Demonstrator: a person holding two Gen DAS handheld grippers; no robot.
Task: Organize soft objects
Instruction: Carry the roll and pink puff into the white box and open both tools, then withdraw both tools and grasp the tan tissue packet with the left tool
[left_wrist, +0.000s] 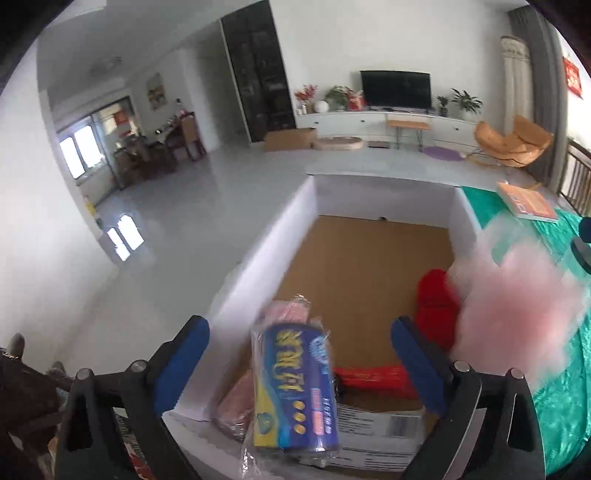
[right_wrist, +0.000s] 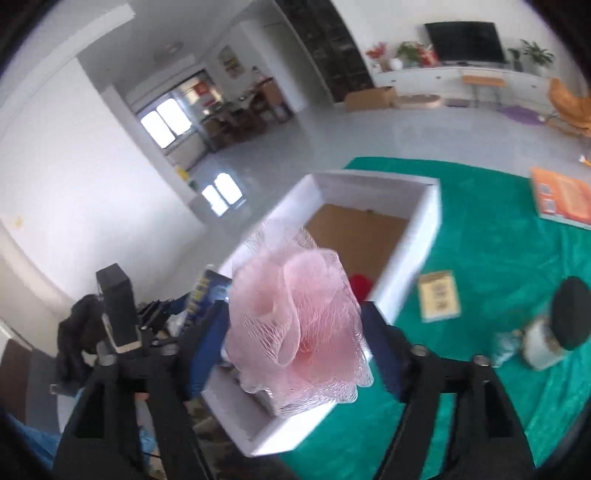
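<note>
Both loads hang over the white box (right_wrist: 406, 254), ready to drop in: left gripper (left_wrist: 299, 354) fingers wide around the wrapped pack (left_wrist: 295, 384), right gripper (right_wrist: 295, 332) holding the pink sponge (right_wrist: 295, 328).

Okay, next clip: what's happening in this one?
A person with a gripper in each hand is sorting soft items into a white box on a green cloth. The right gripper frames a pink mesh bath pouf over the box; the left gripper has a blue wrapped pack between wide-open jaws that don't touch it. Red items already lie inside.
</note>
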